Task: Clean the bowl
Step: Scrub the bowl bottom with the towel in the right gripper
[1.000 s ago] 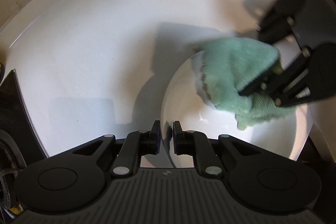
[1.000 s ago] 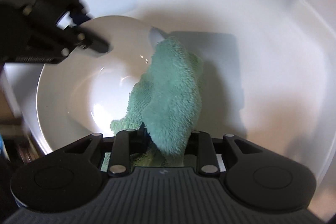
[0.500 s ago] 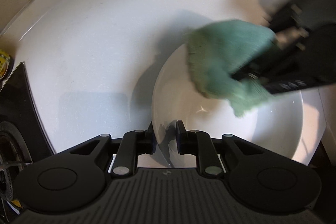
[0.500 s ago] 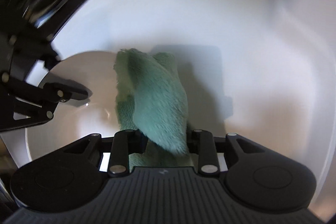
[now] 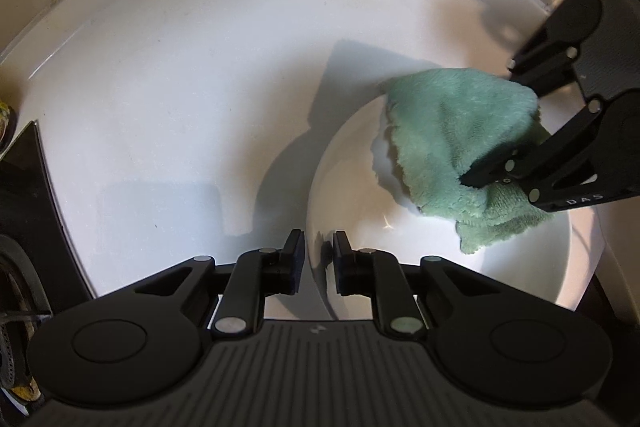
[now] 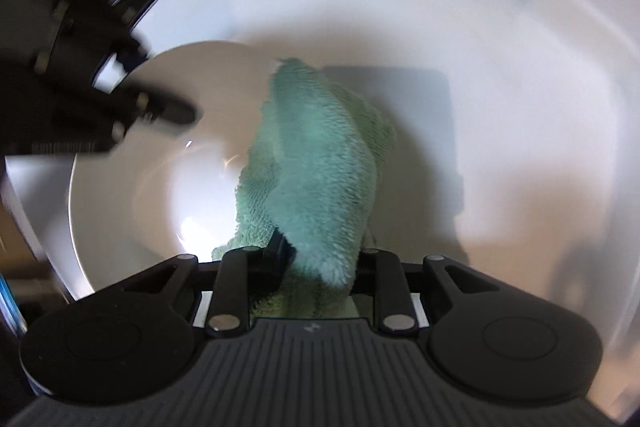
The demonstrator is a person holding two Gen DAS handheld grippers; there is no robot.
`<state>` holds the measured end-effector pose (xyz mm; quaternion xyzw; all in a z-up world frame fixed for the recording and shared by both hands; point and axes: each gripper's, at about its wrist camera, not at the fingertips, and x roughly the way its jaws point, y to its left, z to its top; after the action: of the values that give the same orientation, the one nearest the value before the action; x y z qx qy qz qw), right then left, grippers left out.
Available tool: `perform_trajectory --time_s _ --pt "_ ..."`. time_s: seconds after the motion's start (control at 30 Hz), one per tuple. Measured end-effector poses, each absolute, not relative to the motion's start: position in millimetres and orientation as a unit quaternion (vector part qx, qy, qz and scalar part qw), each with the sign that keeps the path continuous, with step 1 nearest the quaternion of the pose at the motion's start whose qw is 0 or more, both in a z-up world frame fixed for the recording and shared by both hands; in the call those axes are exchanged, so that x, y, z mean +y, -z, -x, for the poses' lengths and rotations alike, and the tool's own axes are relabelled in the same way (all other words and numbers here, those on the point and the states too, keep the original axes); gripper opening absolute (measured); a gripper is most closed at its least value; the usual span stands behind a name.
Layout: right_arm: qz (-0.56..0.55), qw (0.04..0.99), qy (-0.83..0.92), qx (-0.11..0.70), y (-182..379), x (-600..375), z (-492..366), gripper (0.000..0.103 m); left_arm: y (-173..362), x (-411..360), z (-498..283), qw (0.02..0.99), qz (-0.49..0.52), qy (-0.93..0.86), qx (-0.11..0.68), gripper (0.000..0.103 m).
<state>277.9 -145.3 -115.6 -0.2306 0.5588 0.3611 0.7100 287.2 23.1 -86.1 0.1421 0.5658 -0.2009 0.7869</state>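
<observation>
Right tongs [image 6: 318, 263] closing on cloth [image 6: 320, 163]

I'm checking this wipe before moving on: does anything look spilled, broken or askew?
Nothing stands out. The white bowl looks intact, its rim between the closing jaws of the left tool. The right tool holds the green cloth over the bowl's rim. No spill shows.

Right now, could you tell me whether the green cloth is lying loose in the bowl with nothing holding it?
No, the green cloth is pinched in the right tool, draping over the white bowl's rim.
</observation>
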Motion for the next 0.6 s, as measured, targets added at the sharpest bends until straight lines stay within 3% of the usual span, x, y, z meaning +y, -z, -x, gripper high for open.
perform_trajectory --time_s 0.3,0.6 --pt "0.339 0.689 -0.412 0.491 107.8 -107.8 -311.7 0.026 92.5 5.1 -288.6 0.783 -0.171 0.191 0.567 0.018" --pt "0.098 0.755 -0.259 0.594 112.4 -155.7 -302.8 0.025 95.2 -1.7 -286.5 0.802 -0.133 0.166 0.558 0.017"
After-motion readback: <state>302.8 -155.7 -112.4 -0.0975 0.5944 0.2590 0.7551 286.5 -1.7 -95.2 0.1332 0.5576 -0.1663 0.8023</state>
